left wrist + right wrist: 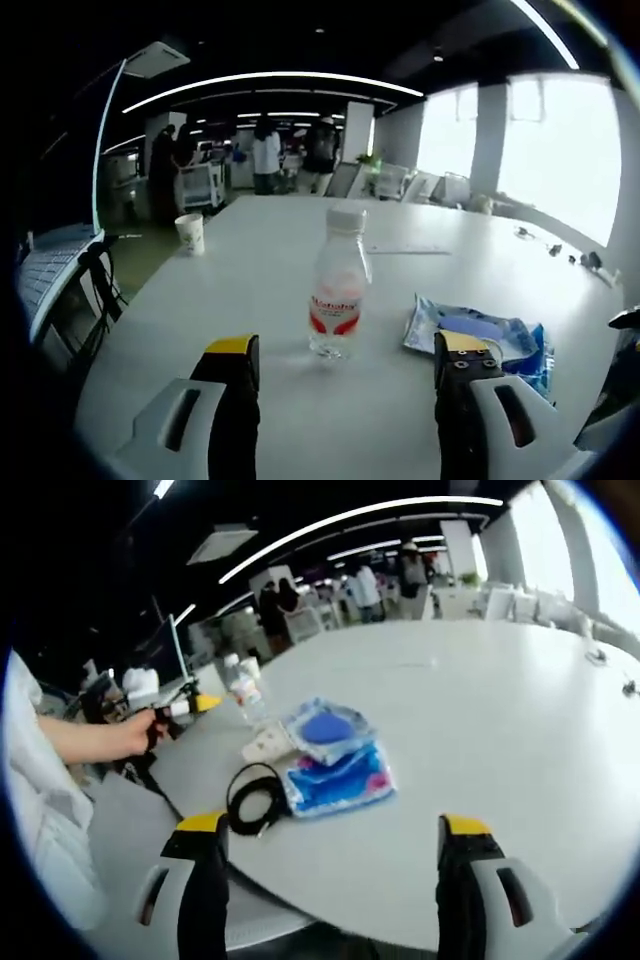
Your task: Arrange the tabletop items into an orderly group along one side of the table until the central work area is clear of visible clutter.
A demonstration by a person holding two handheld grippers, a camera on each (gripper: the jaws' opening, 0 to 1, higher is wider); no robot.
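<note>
White table [250,300], left hand-held gripper [345,350] (agape, empty)

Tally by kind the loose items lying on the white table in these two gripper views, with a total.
Clear plastic water bottle with red label and white cap: 1
Blue plastic packets: 2
Coiled black cable: 1
White paper cup: 1
Small white card beside the packets: 1
Total: 6

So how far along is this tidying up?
Partly done: the clear plastic water bottle, blue plastic packets and coiled black cable already sit near one table edge. Both grippers, left and right, are open, holding nothing. A white paper cup stands apart.
</note>
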